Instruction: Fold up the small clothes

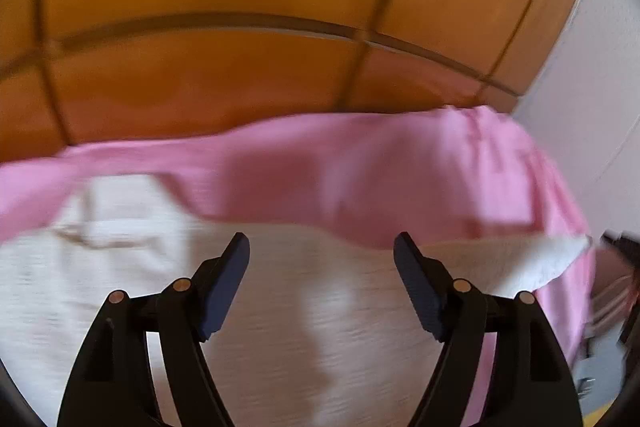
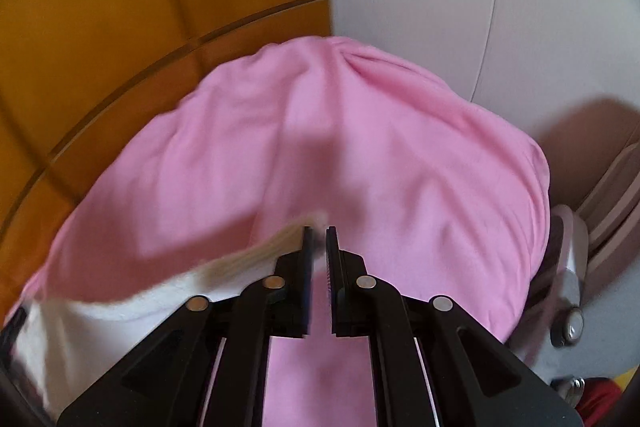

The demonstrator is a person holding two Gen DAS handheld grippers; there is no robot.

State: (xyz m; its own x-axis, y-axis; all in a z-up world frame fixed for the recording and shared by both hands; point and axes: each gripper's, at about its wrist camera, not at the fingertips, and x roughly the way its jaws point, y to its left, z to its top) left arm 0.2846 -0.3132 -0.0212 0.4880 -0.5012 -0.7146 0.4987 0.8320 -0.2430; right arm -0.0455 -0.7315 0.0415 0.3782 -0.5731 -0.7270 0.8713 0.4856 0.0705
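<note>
Mid-fold, I judge: right gripper (image 2: 319,229), jaws nearly shut, seems to pinch the white garment's (image 1: 280,327) edge (blurred, can't confirm) over the pink cloth (image 2: 360,147). Left gripper (image 1: 322,247) hangs wide open, empty, above the garment. Next: lay edge flat, release. One garment, one cloth, two grippers.

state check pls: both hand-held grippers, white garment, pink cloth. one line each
left hand-held gripper: open, jaws wide apart, nothing between them, above the white garment.
right hand-held gripper: jaws nearly shut, thin gap; white garment's edge at its fingertips, grip not clear through blur.
white garment: spread over the pink cloth, one edge lifted toward the right hand-held gripper.
pink cloth: spread out, creased, underneath the white garment.
</note>
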